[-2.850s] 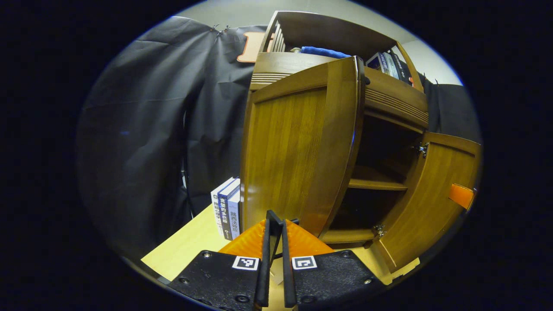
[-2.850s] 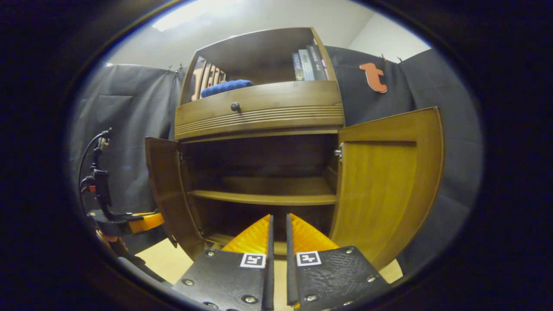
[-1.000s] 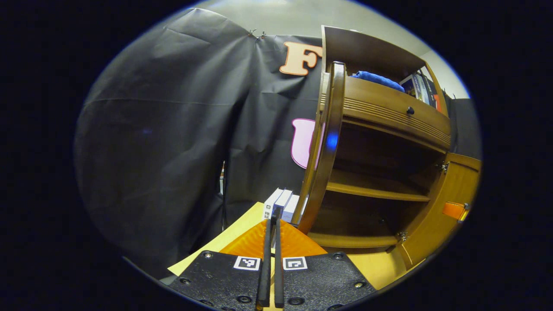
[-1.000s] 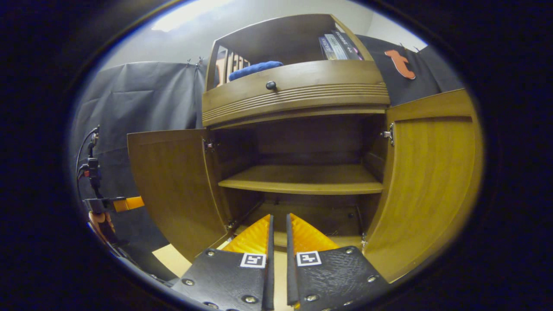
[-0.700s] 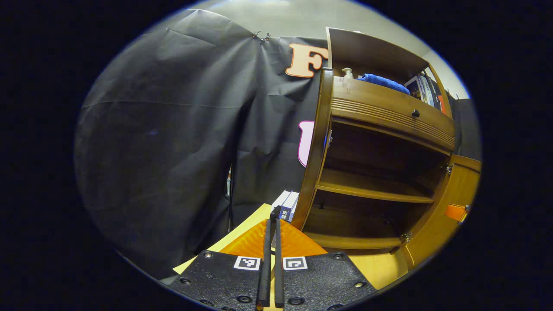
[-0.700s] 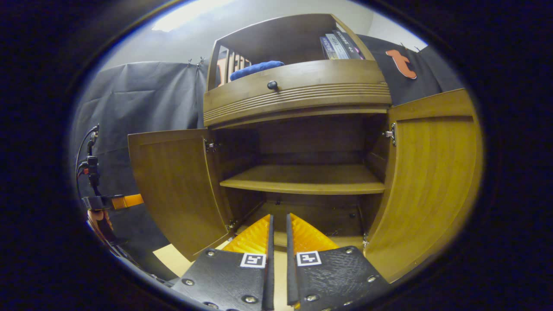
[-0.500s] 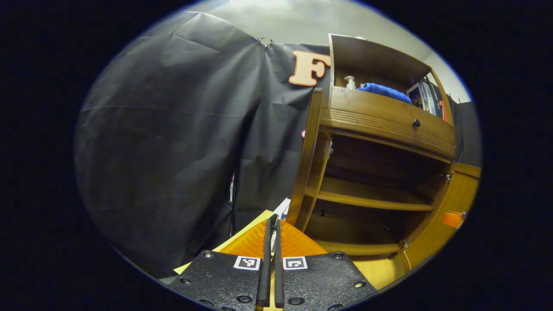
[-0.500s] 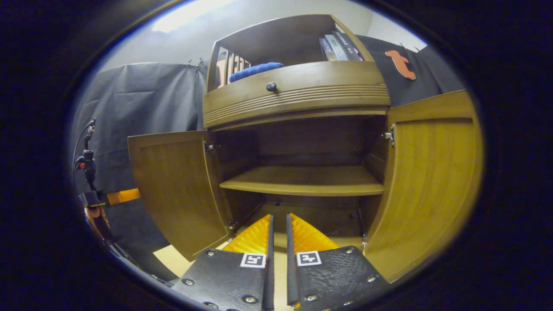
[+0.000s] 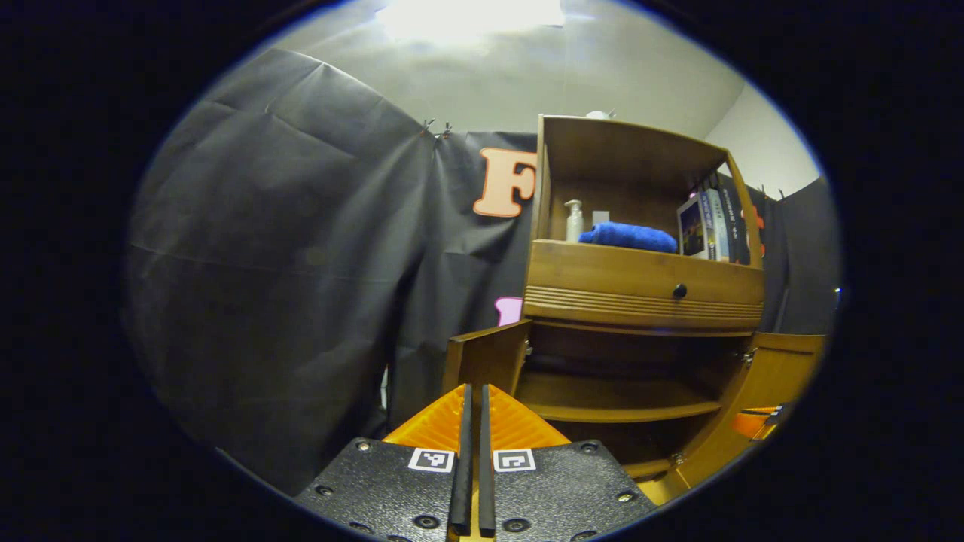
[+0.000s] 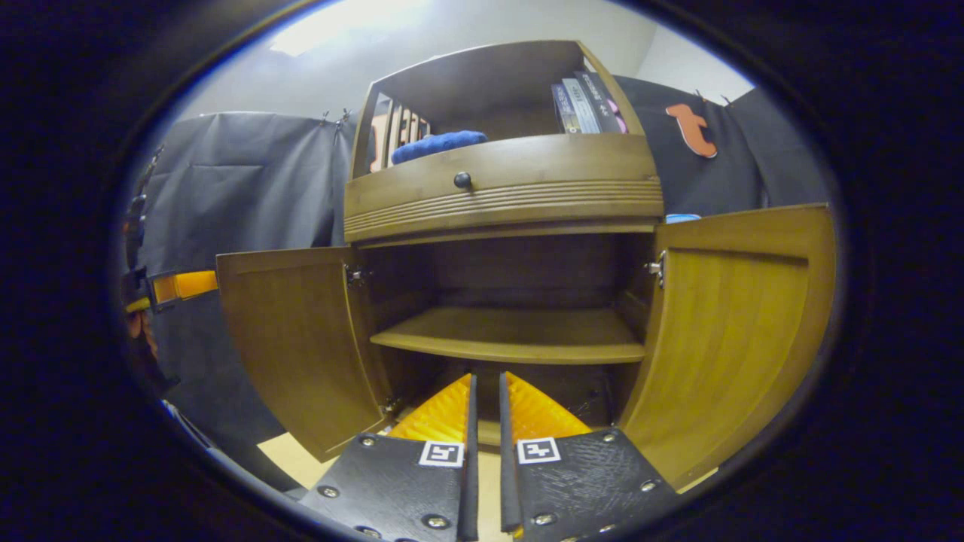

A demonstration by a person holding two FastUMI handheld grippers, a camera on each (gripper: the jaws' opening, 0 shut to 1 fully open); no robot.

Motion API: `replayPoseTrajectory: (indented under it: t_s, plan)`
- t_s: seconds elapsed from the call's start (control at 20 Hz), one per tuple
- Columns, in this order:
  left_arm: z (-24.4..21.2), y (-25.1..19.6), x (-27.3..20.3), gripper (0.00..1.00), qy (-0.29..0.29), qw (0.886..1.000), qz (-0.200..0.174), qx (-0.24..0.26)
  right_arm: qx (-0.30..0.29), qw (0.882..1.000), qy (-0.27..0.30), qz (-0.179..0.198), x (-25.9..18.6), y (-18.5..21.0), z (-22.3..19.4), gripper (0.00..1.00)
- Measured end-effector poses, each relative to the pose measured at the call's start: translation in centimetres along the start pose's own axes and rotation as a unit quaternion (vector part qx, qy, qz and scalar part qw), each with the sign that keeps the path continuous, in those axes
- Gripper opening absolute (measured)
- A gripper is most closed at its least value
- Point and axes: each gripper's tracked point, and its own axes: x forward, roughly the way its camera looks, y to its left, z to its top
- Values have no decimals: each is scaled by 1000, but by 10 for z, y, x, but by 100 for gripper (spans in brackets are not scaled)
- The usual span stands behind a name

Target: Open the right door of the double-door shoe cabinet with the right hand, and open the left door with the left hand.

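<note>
One shoe cabinet point(image 10: 501, 196); two doors: left door point(image 10: 297, 339), right door point(image 10: 730, 331); one drawer knob point(image 10: 462, 180); one blue towel point(image 10: 437, 144); one pump bottle point(image 9: 574, 220); one inner shelf point(image 10: 512, 335)

shoe cabinet point(image 10: 501, 197): glossy wood | hinge point(image 10: 655, 266): metal | towel point(image 10: 438, 144): blue cloth

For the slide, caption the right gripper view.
Shoe cabinet with left door and right door open, shelf bare.

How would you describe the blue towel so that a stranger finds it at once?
Find the wooden shoe cabinet with both lower doors open. The blue towel lies rolled in the open top shelf, above the drawer knob. It is soft and blue, unlike the upright books at its right.
</note>
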Motion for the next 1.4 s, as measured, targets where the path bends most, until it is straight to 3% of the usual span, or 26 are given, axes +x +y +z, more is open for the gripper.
replayPoseTrajectory:
  t_s: [0.3,0.6,1.3,1.35,1.4]
  plan:
    - [-8,-86,22,5,11,995,-100,14,-5,998,-42,-42,-14,-10,45,12]
    - [-19,-160,28,5,27,983,-178,-17,-3,995,-67,-75,-26,-20,71,12]
    - [-26,-228,13,5,30,976,-215,-24,-3,990,-89,-113,-37,-20,89,12]
    - [-26,-232,11,10,29,975,-220,-21,-4,989,-91,-117,-37,-21,90,19]
    - [-26,-234,12,16,27,975,-220,-18,-6,988,-93,-120,-36,-22,90,17]
